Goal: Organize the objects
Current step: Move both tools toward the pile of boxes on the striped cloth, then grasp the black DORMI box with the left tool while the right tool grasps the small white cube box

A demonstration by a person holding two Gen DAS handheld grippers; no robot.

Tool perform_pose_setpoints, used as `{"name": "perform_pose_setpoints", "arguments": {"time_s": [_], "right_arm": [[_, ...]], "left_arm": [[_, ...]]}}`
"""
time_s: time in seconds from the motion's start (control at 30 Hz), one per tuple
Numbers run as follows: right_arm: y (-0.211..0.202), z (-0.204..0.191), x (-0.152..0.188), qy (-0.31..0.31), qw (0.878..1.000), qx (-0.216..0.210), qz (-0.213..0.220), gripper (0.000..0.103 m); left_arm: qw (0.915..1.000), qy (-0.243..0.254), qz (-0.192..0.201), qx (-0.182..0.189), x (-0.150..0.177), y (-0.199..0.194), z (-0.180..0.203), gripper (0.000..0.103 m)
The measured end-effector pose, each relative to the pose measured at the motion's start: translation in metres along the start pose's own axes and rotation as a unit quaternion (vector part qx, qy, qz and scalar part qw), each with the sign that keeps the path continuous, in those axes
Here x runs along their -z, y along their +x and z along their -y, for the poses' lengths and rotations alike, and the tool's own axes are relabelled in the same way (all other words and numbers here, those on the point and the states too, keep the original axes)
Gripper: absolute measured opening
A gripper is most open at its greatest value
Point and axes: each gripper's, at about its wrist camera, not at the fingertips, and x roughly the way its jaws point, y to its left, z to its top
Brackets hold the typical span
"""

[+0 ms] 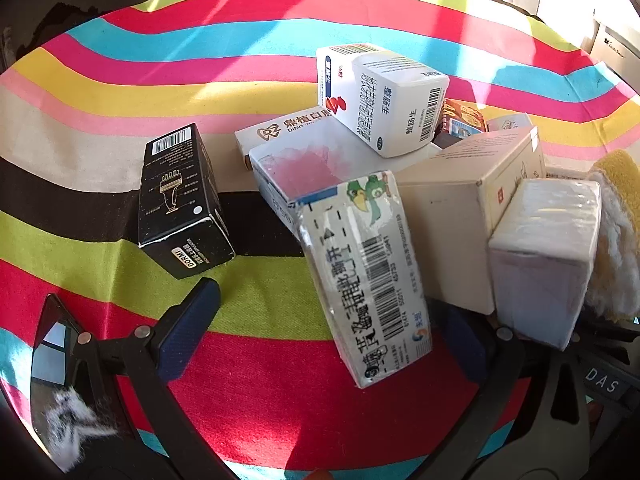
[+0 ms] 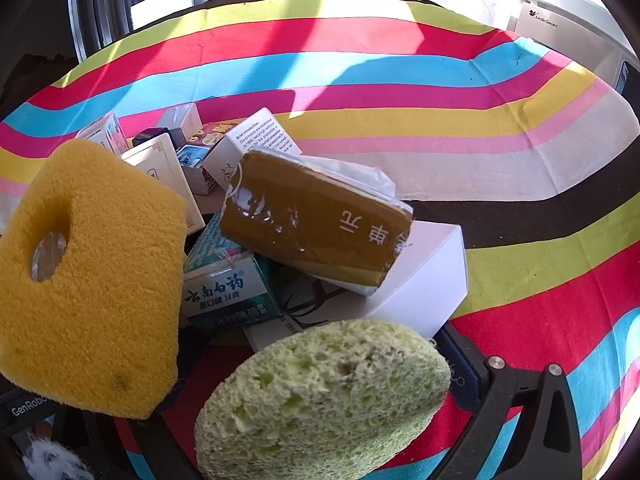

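A heap of small boxes lies on a striped cloth point(image 1: 120, 92). My left gripper point(image 1: 326, 304) is open over the cloth. A white box with a green bird and barcode point(image 1: 360, 272) leans between its fingers, and the pads do not press it. A black box point(image 1: 180, 208) stands to the left, beside the heap. A white medicine box point(image 1: 380, 96) tops the heap. My right gripper point(image 2: 316, 354) is open. A green sponge point(image 2: 320, 400) lies between its fingers, and a yellow sponge point(image 2: 88, 280) hides the left one. A brown wrapped box point(image 2: 316, 228) rests on a teal toothpaste box point(image 2: 228, 284).
A cream box point(image 1: 452, 216) and a white wrapped box point(image 1: 544, 256) crowd the right side of the left wrist view. A white box point(image 2: 424, 284) lies under the brown one. Bare cloth point(image 2: 520, 152) stretches right and behind the heap. A white appliance point(image 2: 560, 28) stands past the table's far right edge.
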Motion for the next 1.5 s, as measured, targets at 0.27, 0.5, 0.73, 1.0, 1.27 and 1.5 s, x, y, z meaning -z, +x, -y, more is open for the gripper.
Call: {"name": "perform_pose_setpoints", "arguments": {"time_s": [0.27, 0.5, 0.73, 1.0, 1.27, 1.5], "right_arm": [[-0.006, -0.002, 0.013, -0.026, 0.999, -0.02, -0.003, 0.103], [-0.033, 0.009, 0.039, -0.03, 0.999, -0.04, -0.011, 0.103], [-0.094, 0.034, 0.014, -0.022, 0.995, -0.087, 0.033, 0.103], [-0.055, 0.028, -0.136, 0.011, 0.99, -0.137, -0.013, 0.102], [0.079, -0.052, -0.203, -0.015, 0.981, -0.127, -0.145, 0.095], [0.111, -0.077, -0.194, -0.02, 0.967, -0.165, -0.194, 0.079]], "left_arm": [[0.9992, 0.029, -0.016, 0.02, 0.017, -0.015, -0.005, 0.103], [0.998, 0.048, -0.019, 0.036, 0.035, -0.049, -0.023, 0.103], [0.9928, 0.008, 0.054, 0.106, 0.001, -0.105, -0.058, 0.103], [0.9872, -0.097, -0.041, 0.12, -0.125, -0.017, -0.104, 0.071], [0.9769, -0.095, -0.163, 0.1, -0.167, 0.074, -0.056, 0.061], [0.9732, -0.096, -0.191, 0.085, -0.148, 0.093, -0.041, 0.048]]}}
